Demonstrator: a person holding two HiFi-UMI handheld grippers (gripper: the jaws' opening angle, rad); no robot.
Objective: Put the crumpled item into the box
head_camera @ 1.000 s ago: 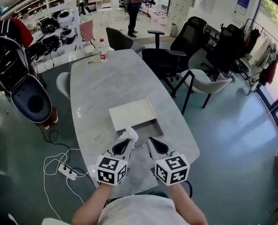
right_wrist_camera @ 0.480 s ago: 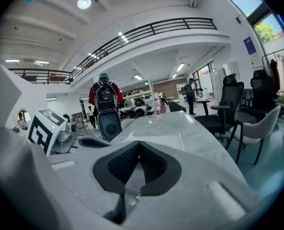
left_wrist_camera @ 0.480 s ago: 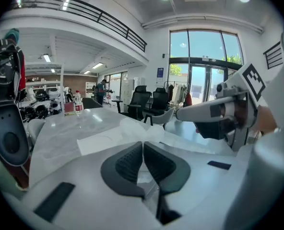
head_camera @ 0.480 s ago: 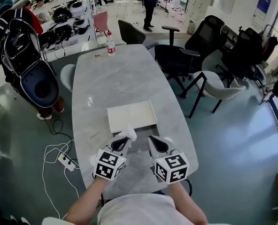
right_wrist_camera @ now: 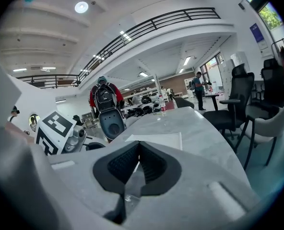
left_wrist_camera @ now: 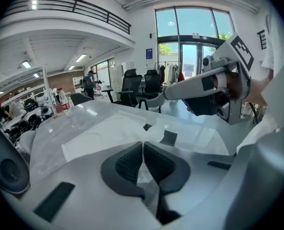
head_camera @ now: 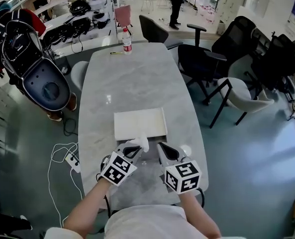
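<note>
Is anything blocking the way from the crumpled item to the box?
Nothing visible does. The crumpled item, pinched in the left gripper, hangs right at the near edge of the box; the right gripper is off to the side.

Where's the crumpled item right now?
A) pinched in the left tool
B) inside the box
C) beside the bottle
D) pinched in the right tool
A: the white crumpled item sticks out of the shut left tool, by the near edge of the box.

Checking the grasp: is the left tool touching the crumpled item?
Touching. Head view shows the crumpled item pinched by the left tool; left gripper view shows jaws shut.
</note>
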